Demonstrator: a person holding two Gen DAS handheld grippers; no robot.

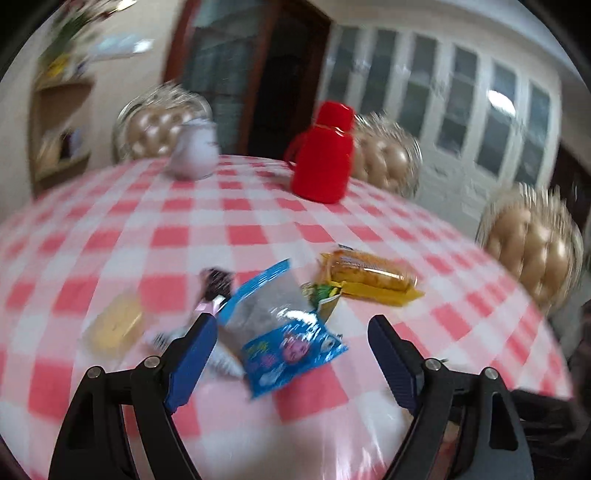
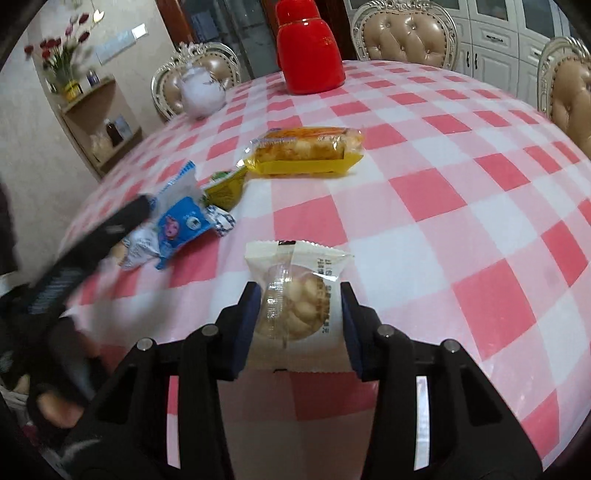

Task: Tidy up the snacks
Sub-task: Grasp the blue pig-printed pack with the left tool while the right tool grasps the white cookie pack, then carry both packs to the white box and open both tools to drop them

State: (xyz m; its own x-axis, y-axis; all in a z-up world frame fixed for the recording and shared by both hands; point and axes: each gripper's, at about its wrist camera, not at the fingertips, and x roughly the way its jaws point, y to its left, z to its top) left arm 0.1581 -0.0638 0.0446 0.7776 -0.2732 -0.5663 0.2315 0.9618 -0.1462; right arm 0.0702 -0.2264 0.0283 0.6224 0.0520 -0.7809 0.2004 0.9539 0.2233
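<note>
My right gripper point(image 2: 297, 295) is shut on a white-wrapped round pastry packet point(image 2: 299, 299), held above the checked table. My left gripper point(image 1: 291, 325) is open and empty over a blue snack packet point(image 1: 284, 332); it also shows blurred at the left of the right wrist view point(image 2: 92, 240), beside the blue packet point(image 2: 179, 225). A yellow-trayed bread packet point(image 1: 369, 277) point(image 2: 306, 149) lies further back. A small green-yellow packet point(image 1: 323, 295) point(image 2: 225, 184) lies between them. A pale yellow packet point(image 1: 114, 325) and a dark packet point(image 1: 216, 282) lie to the left.
A red thermos point(image 1: 321, 155) point(image 2: 308, 48) and a white teapot point(image 1: 194, 147) point(image 2: 203, 90) stand at the table's far side. Padded chairs point(image 2: 404, 33) ring the pink checked table point(image 2: 480, 166). A wall shelf point(image 2: 96, 122) with flowers stands at the left.
</note>
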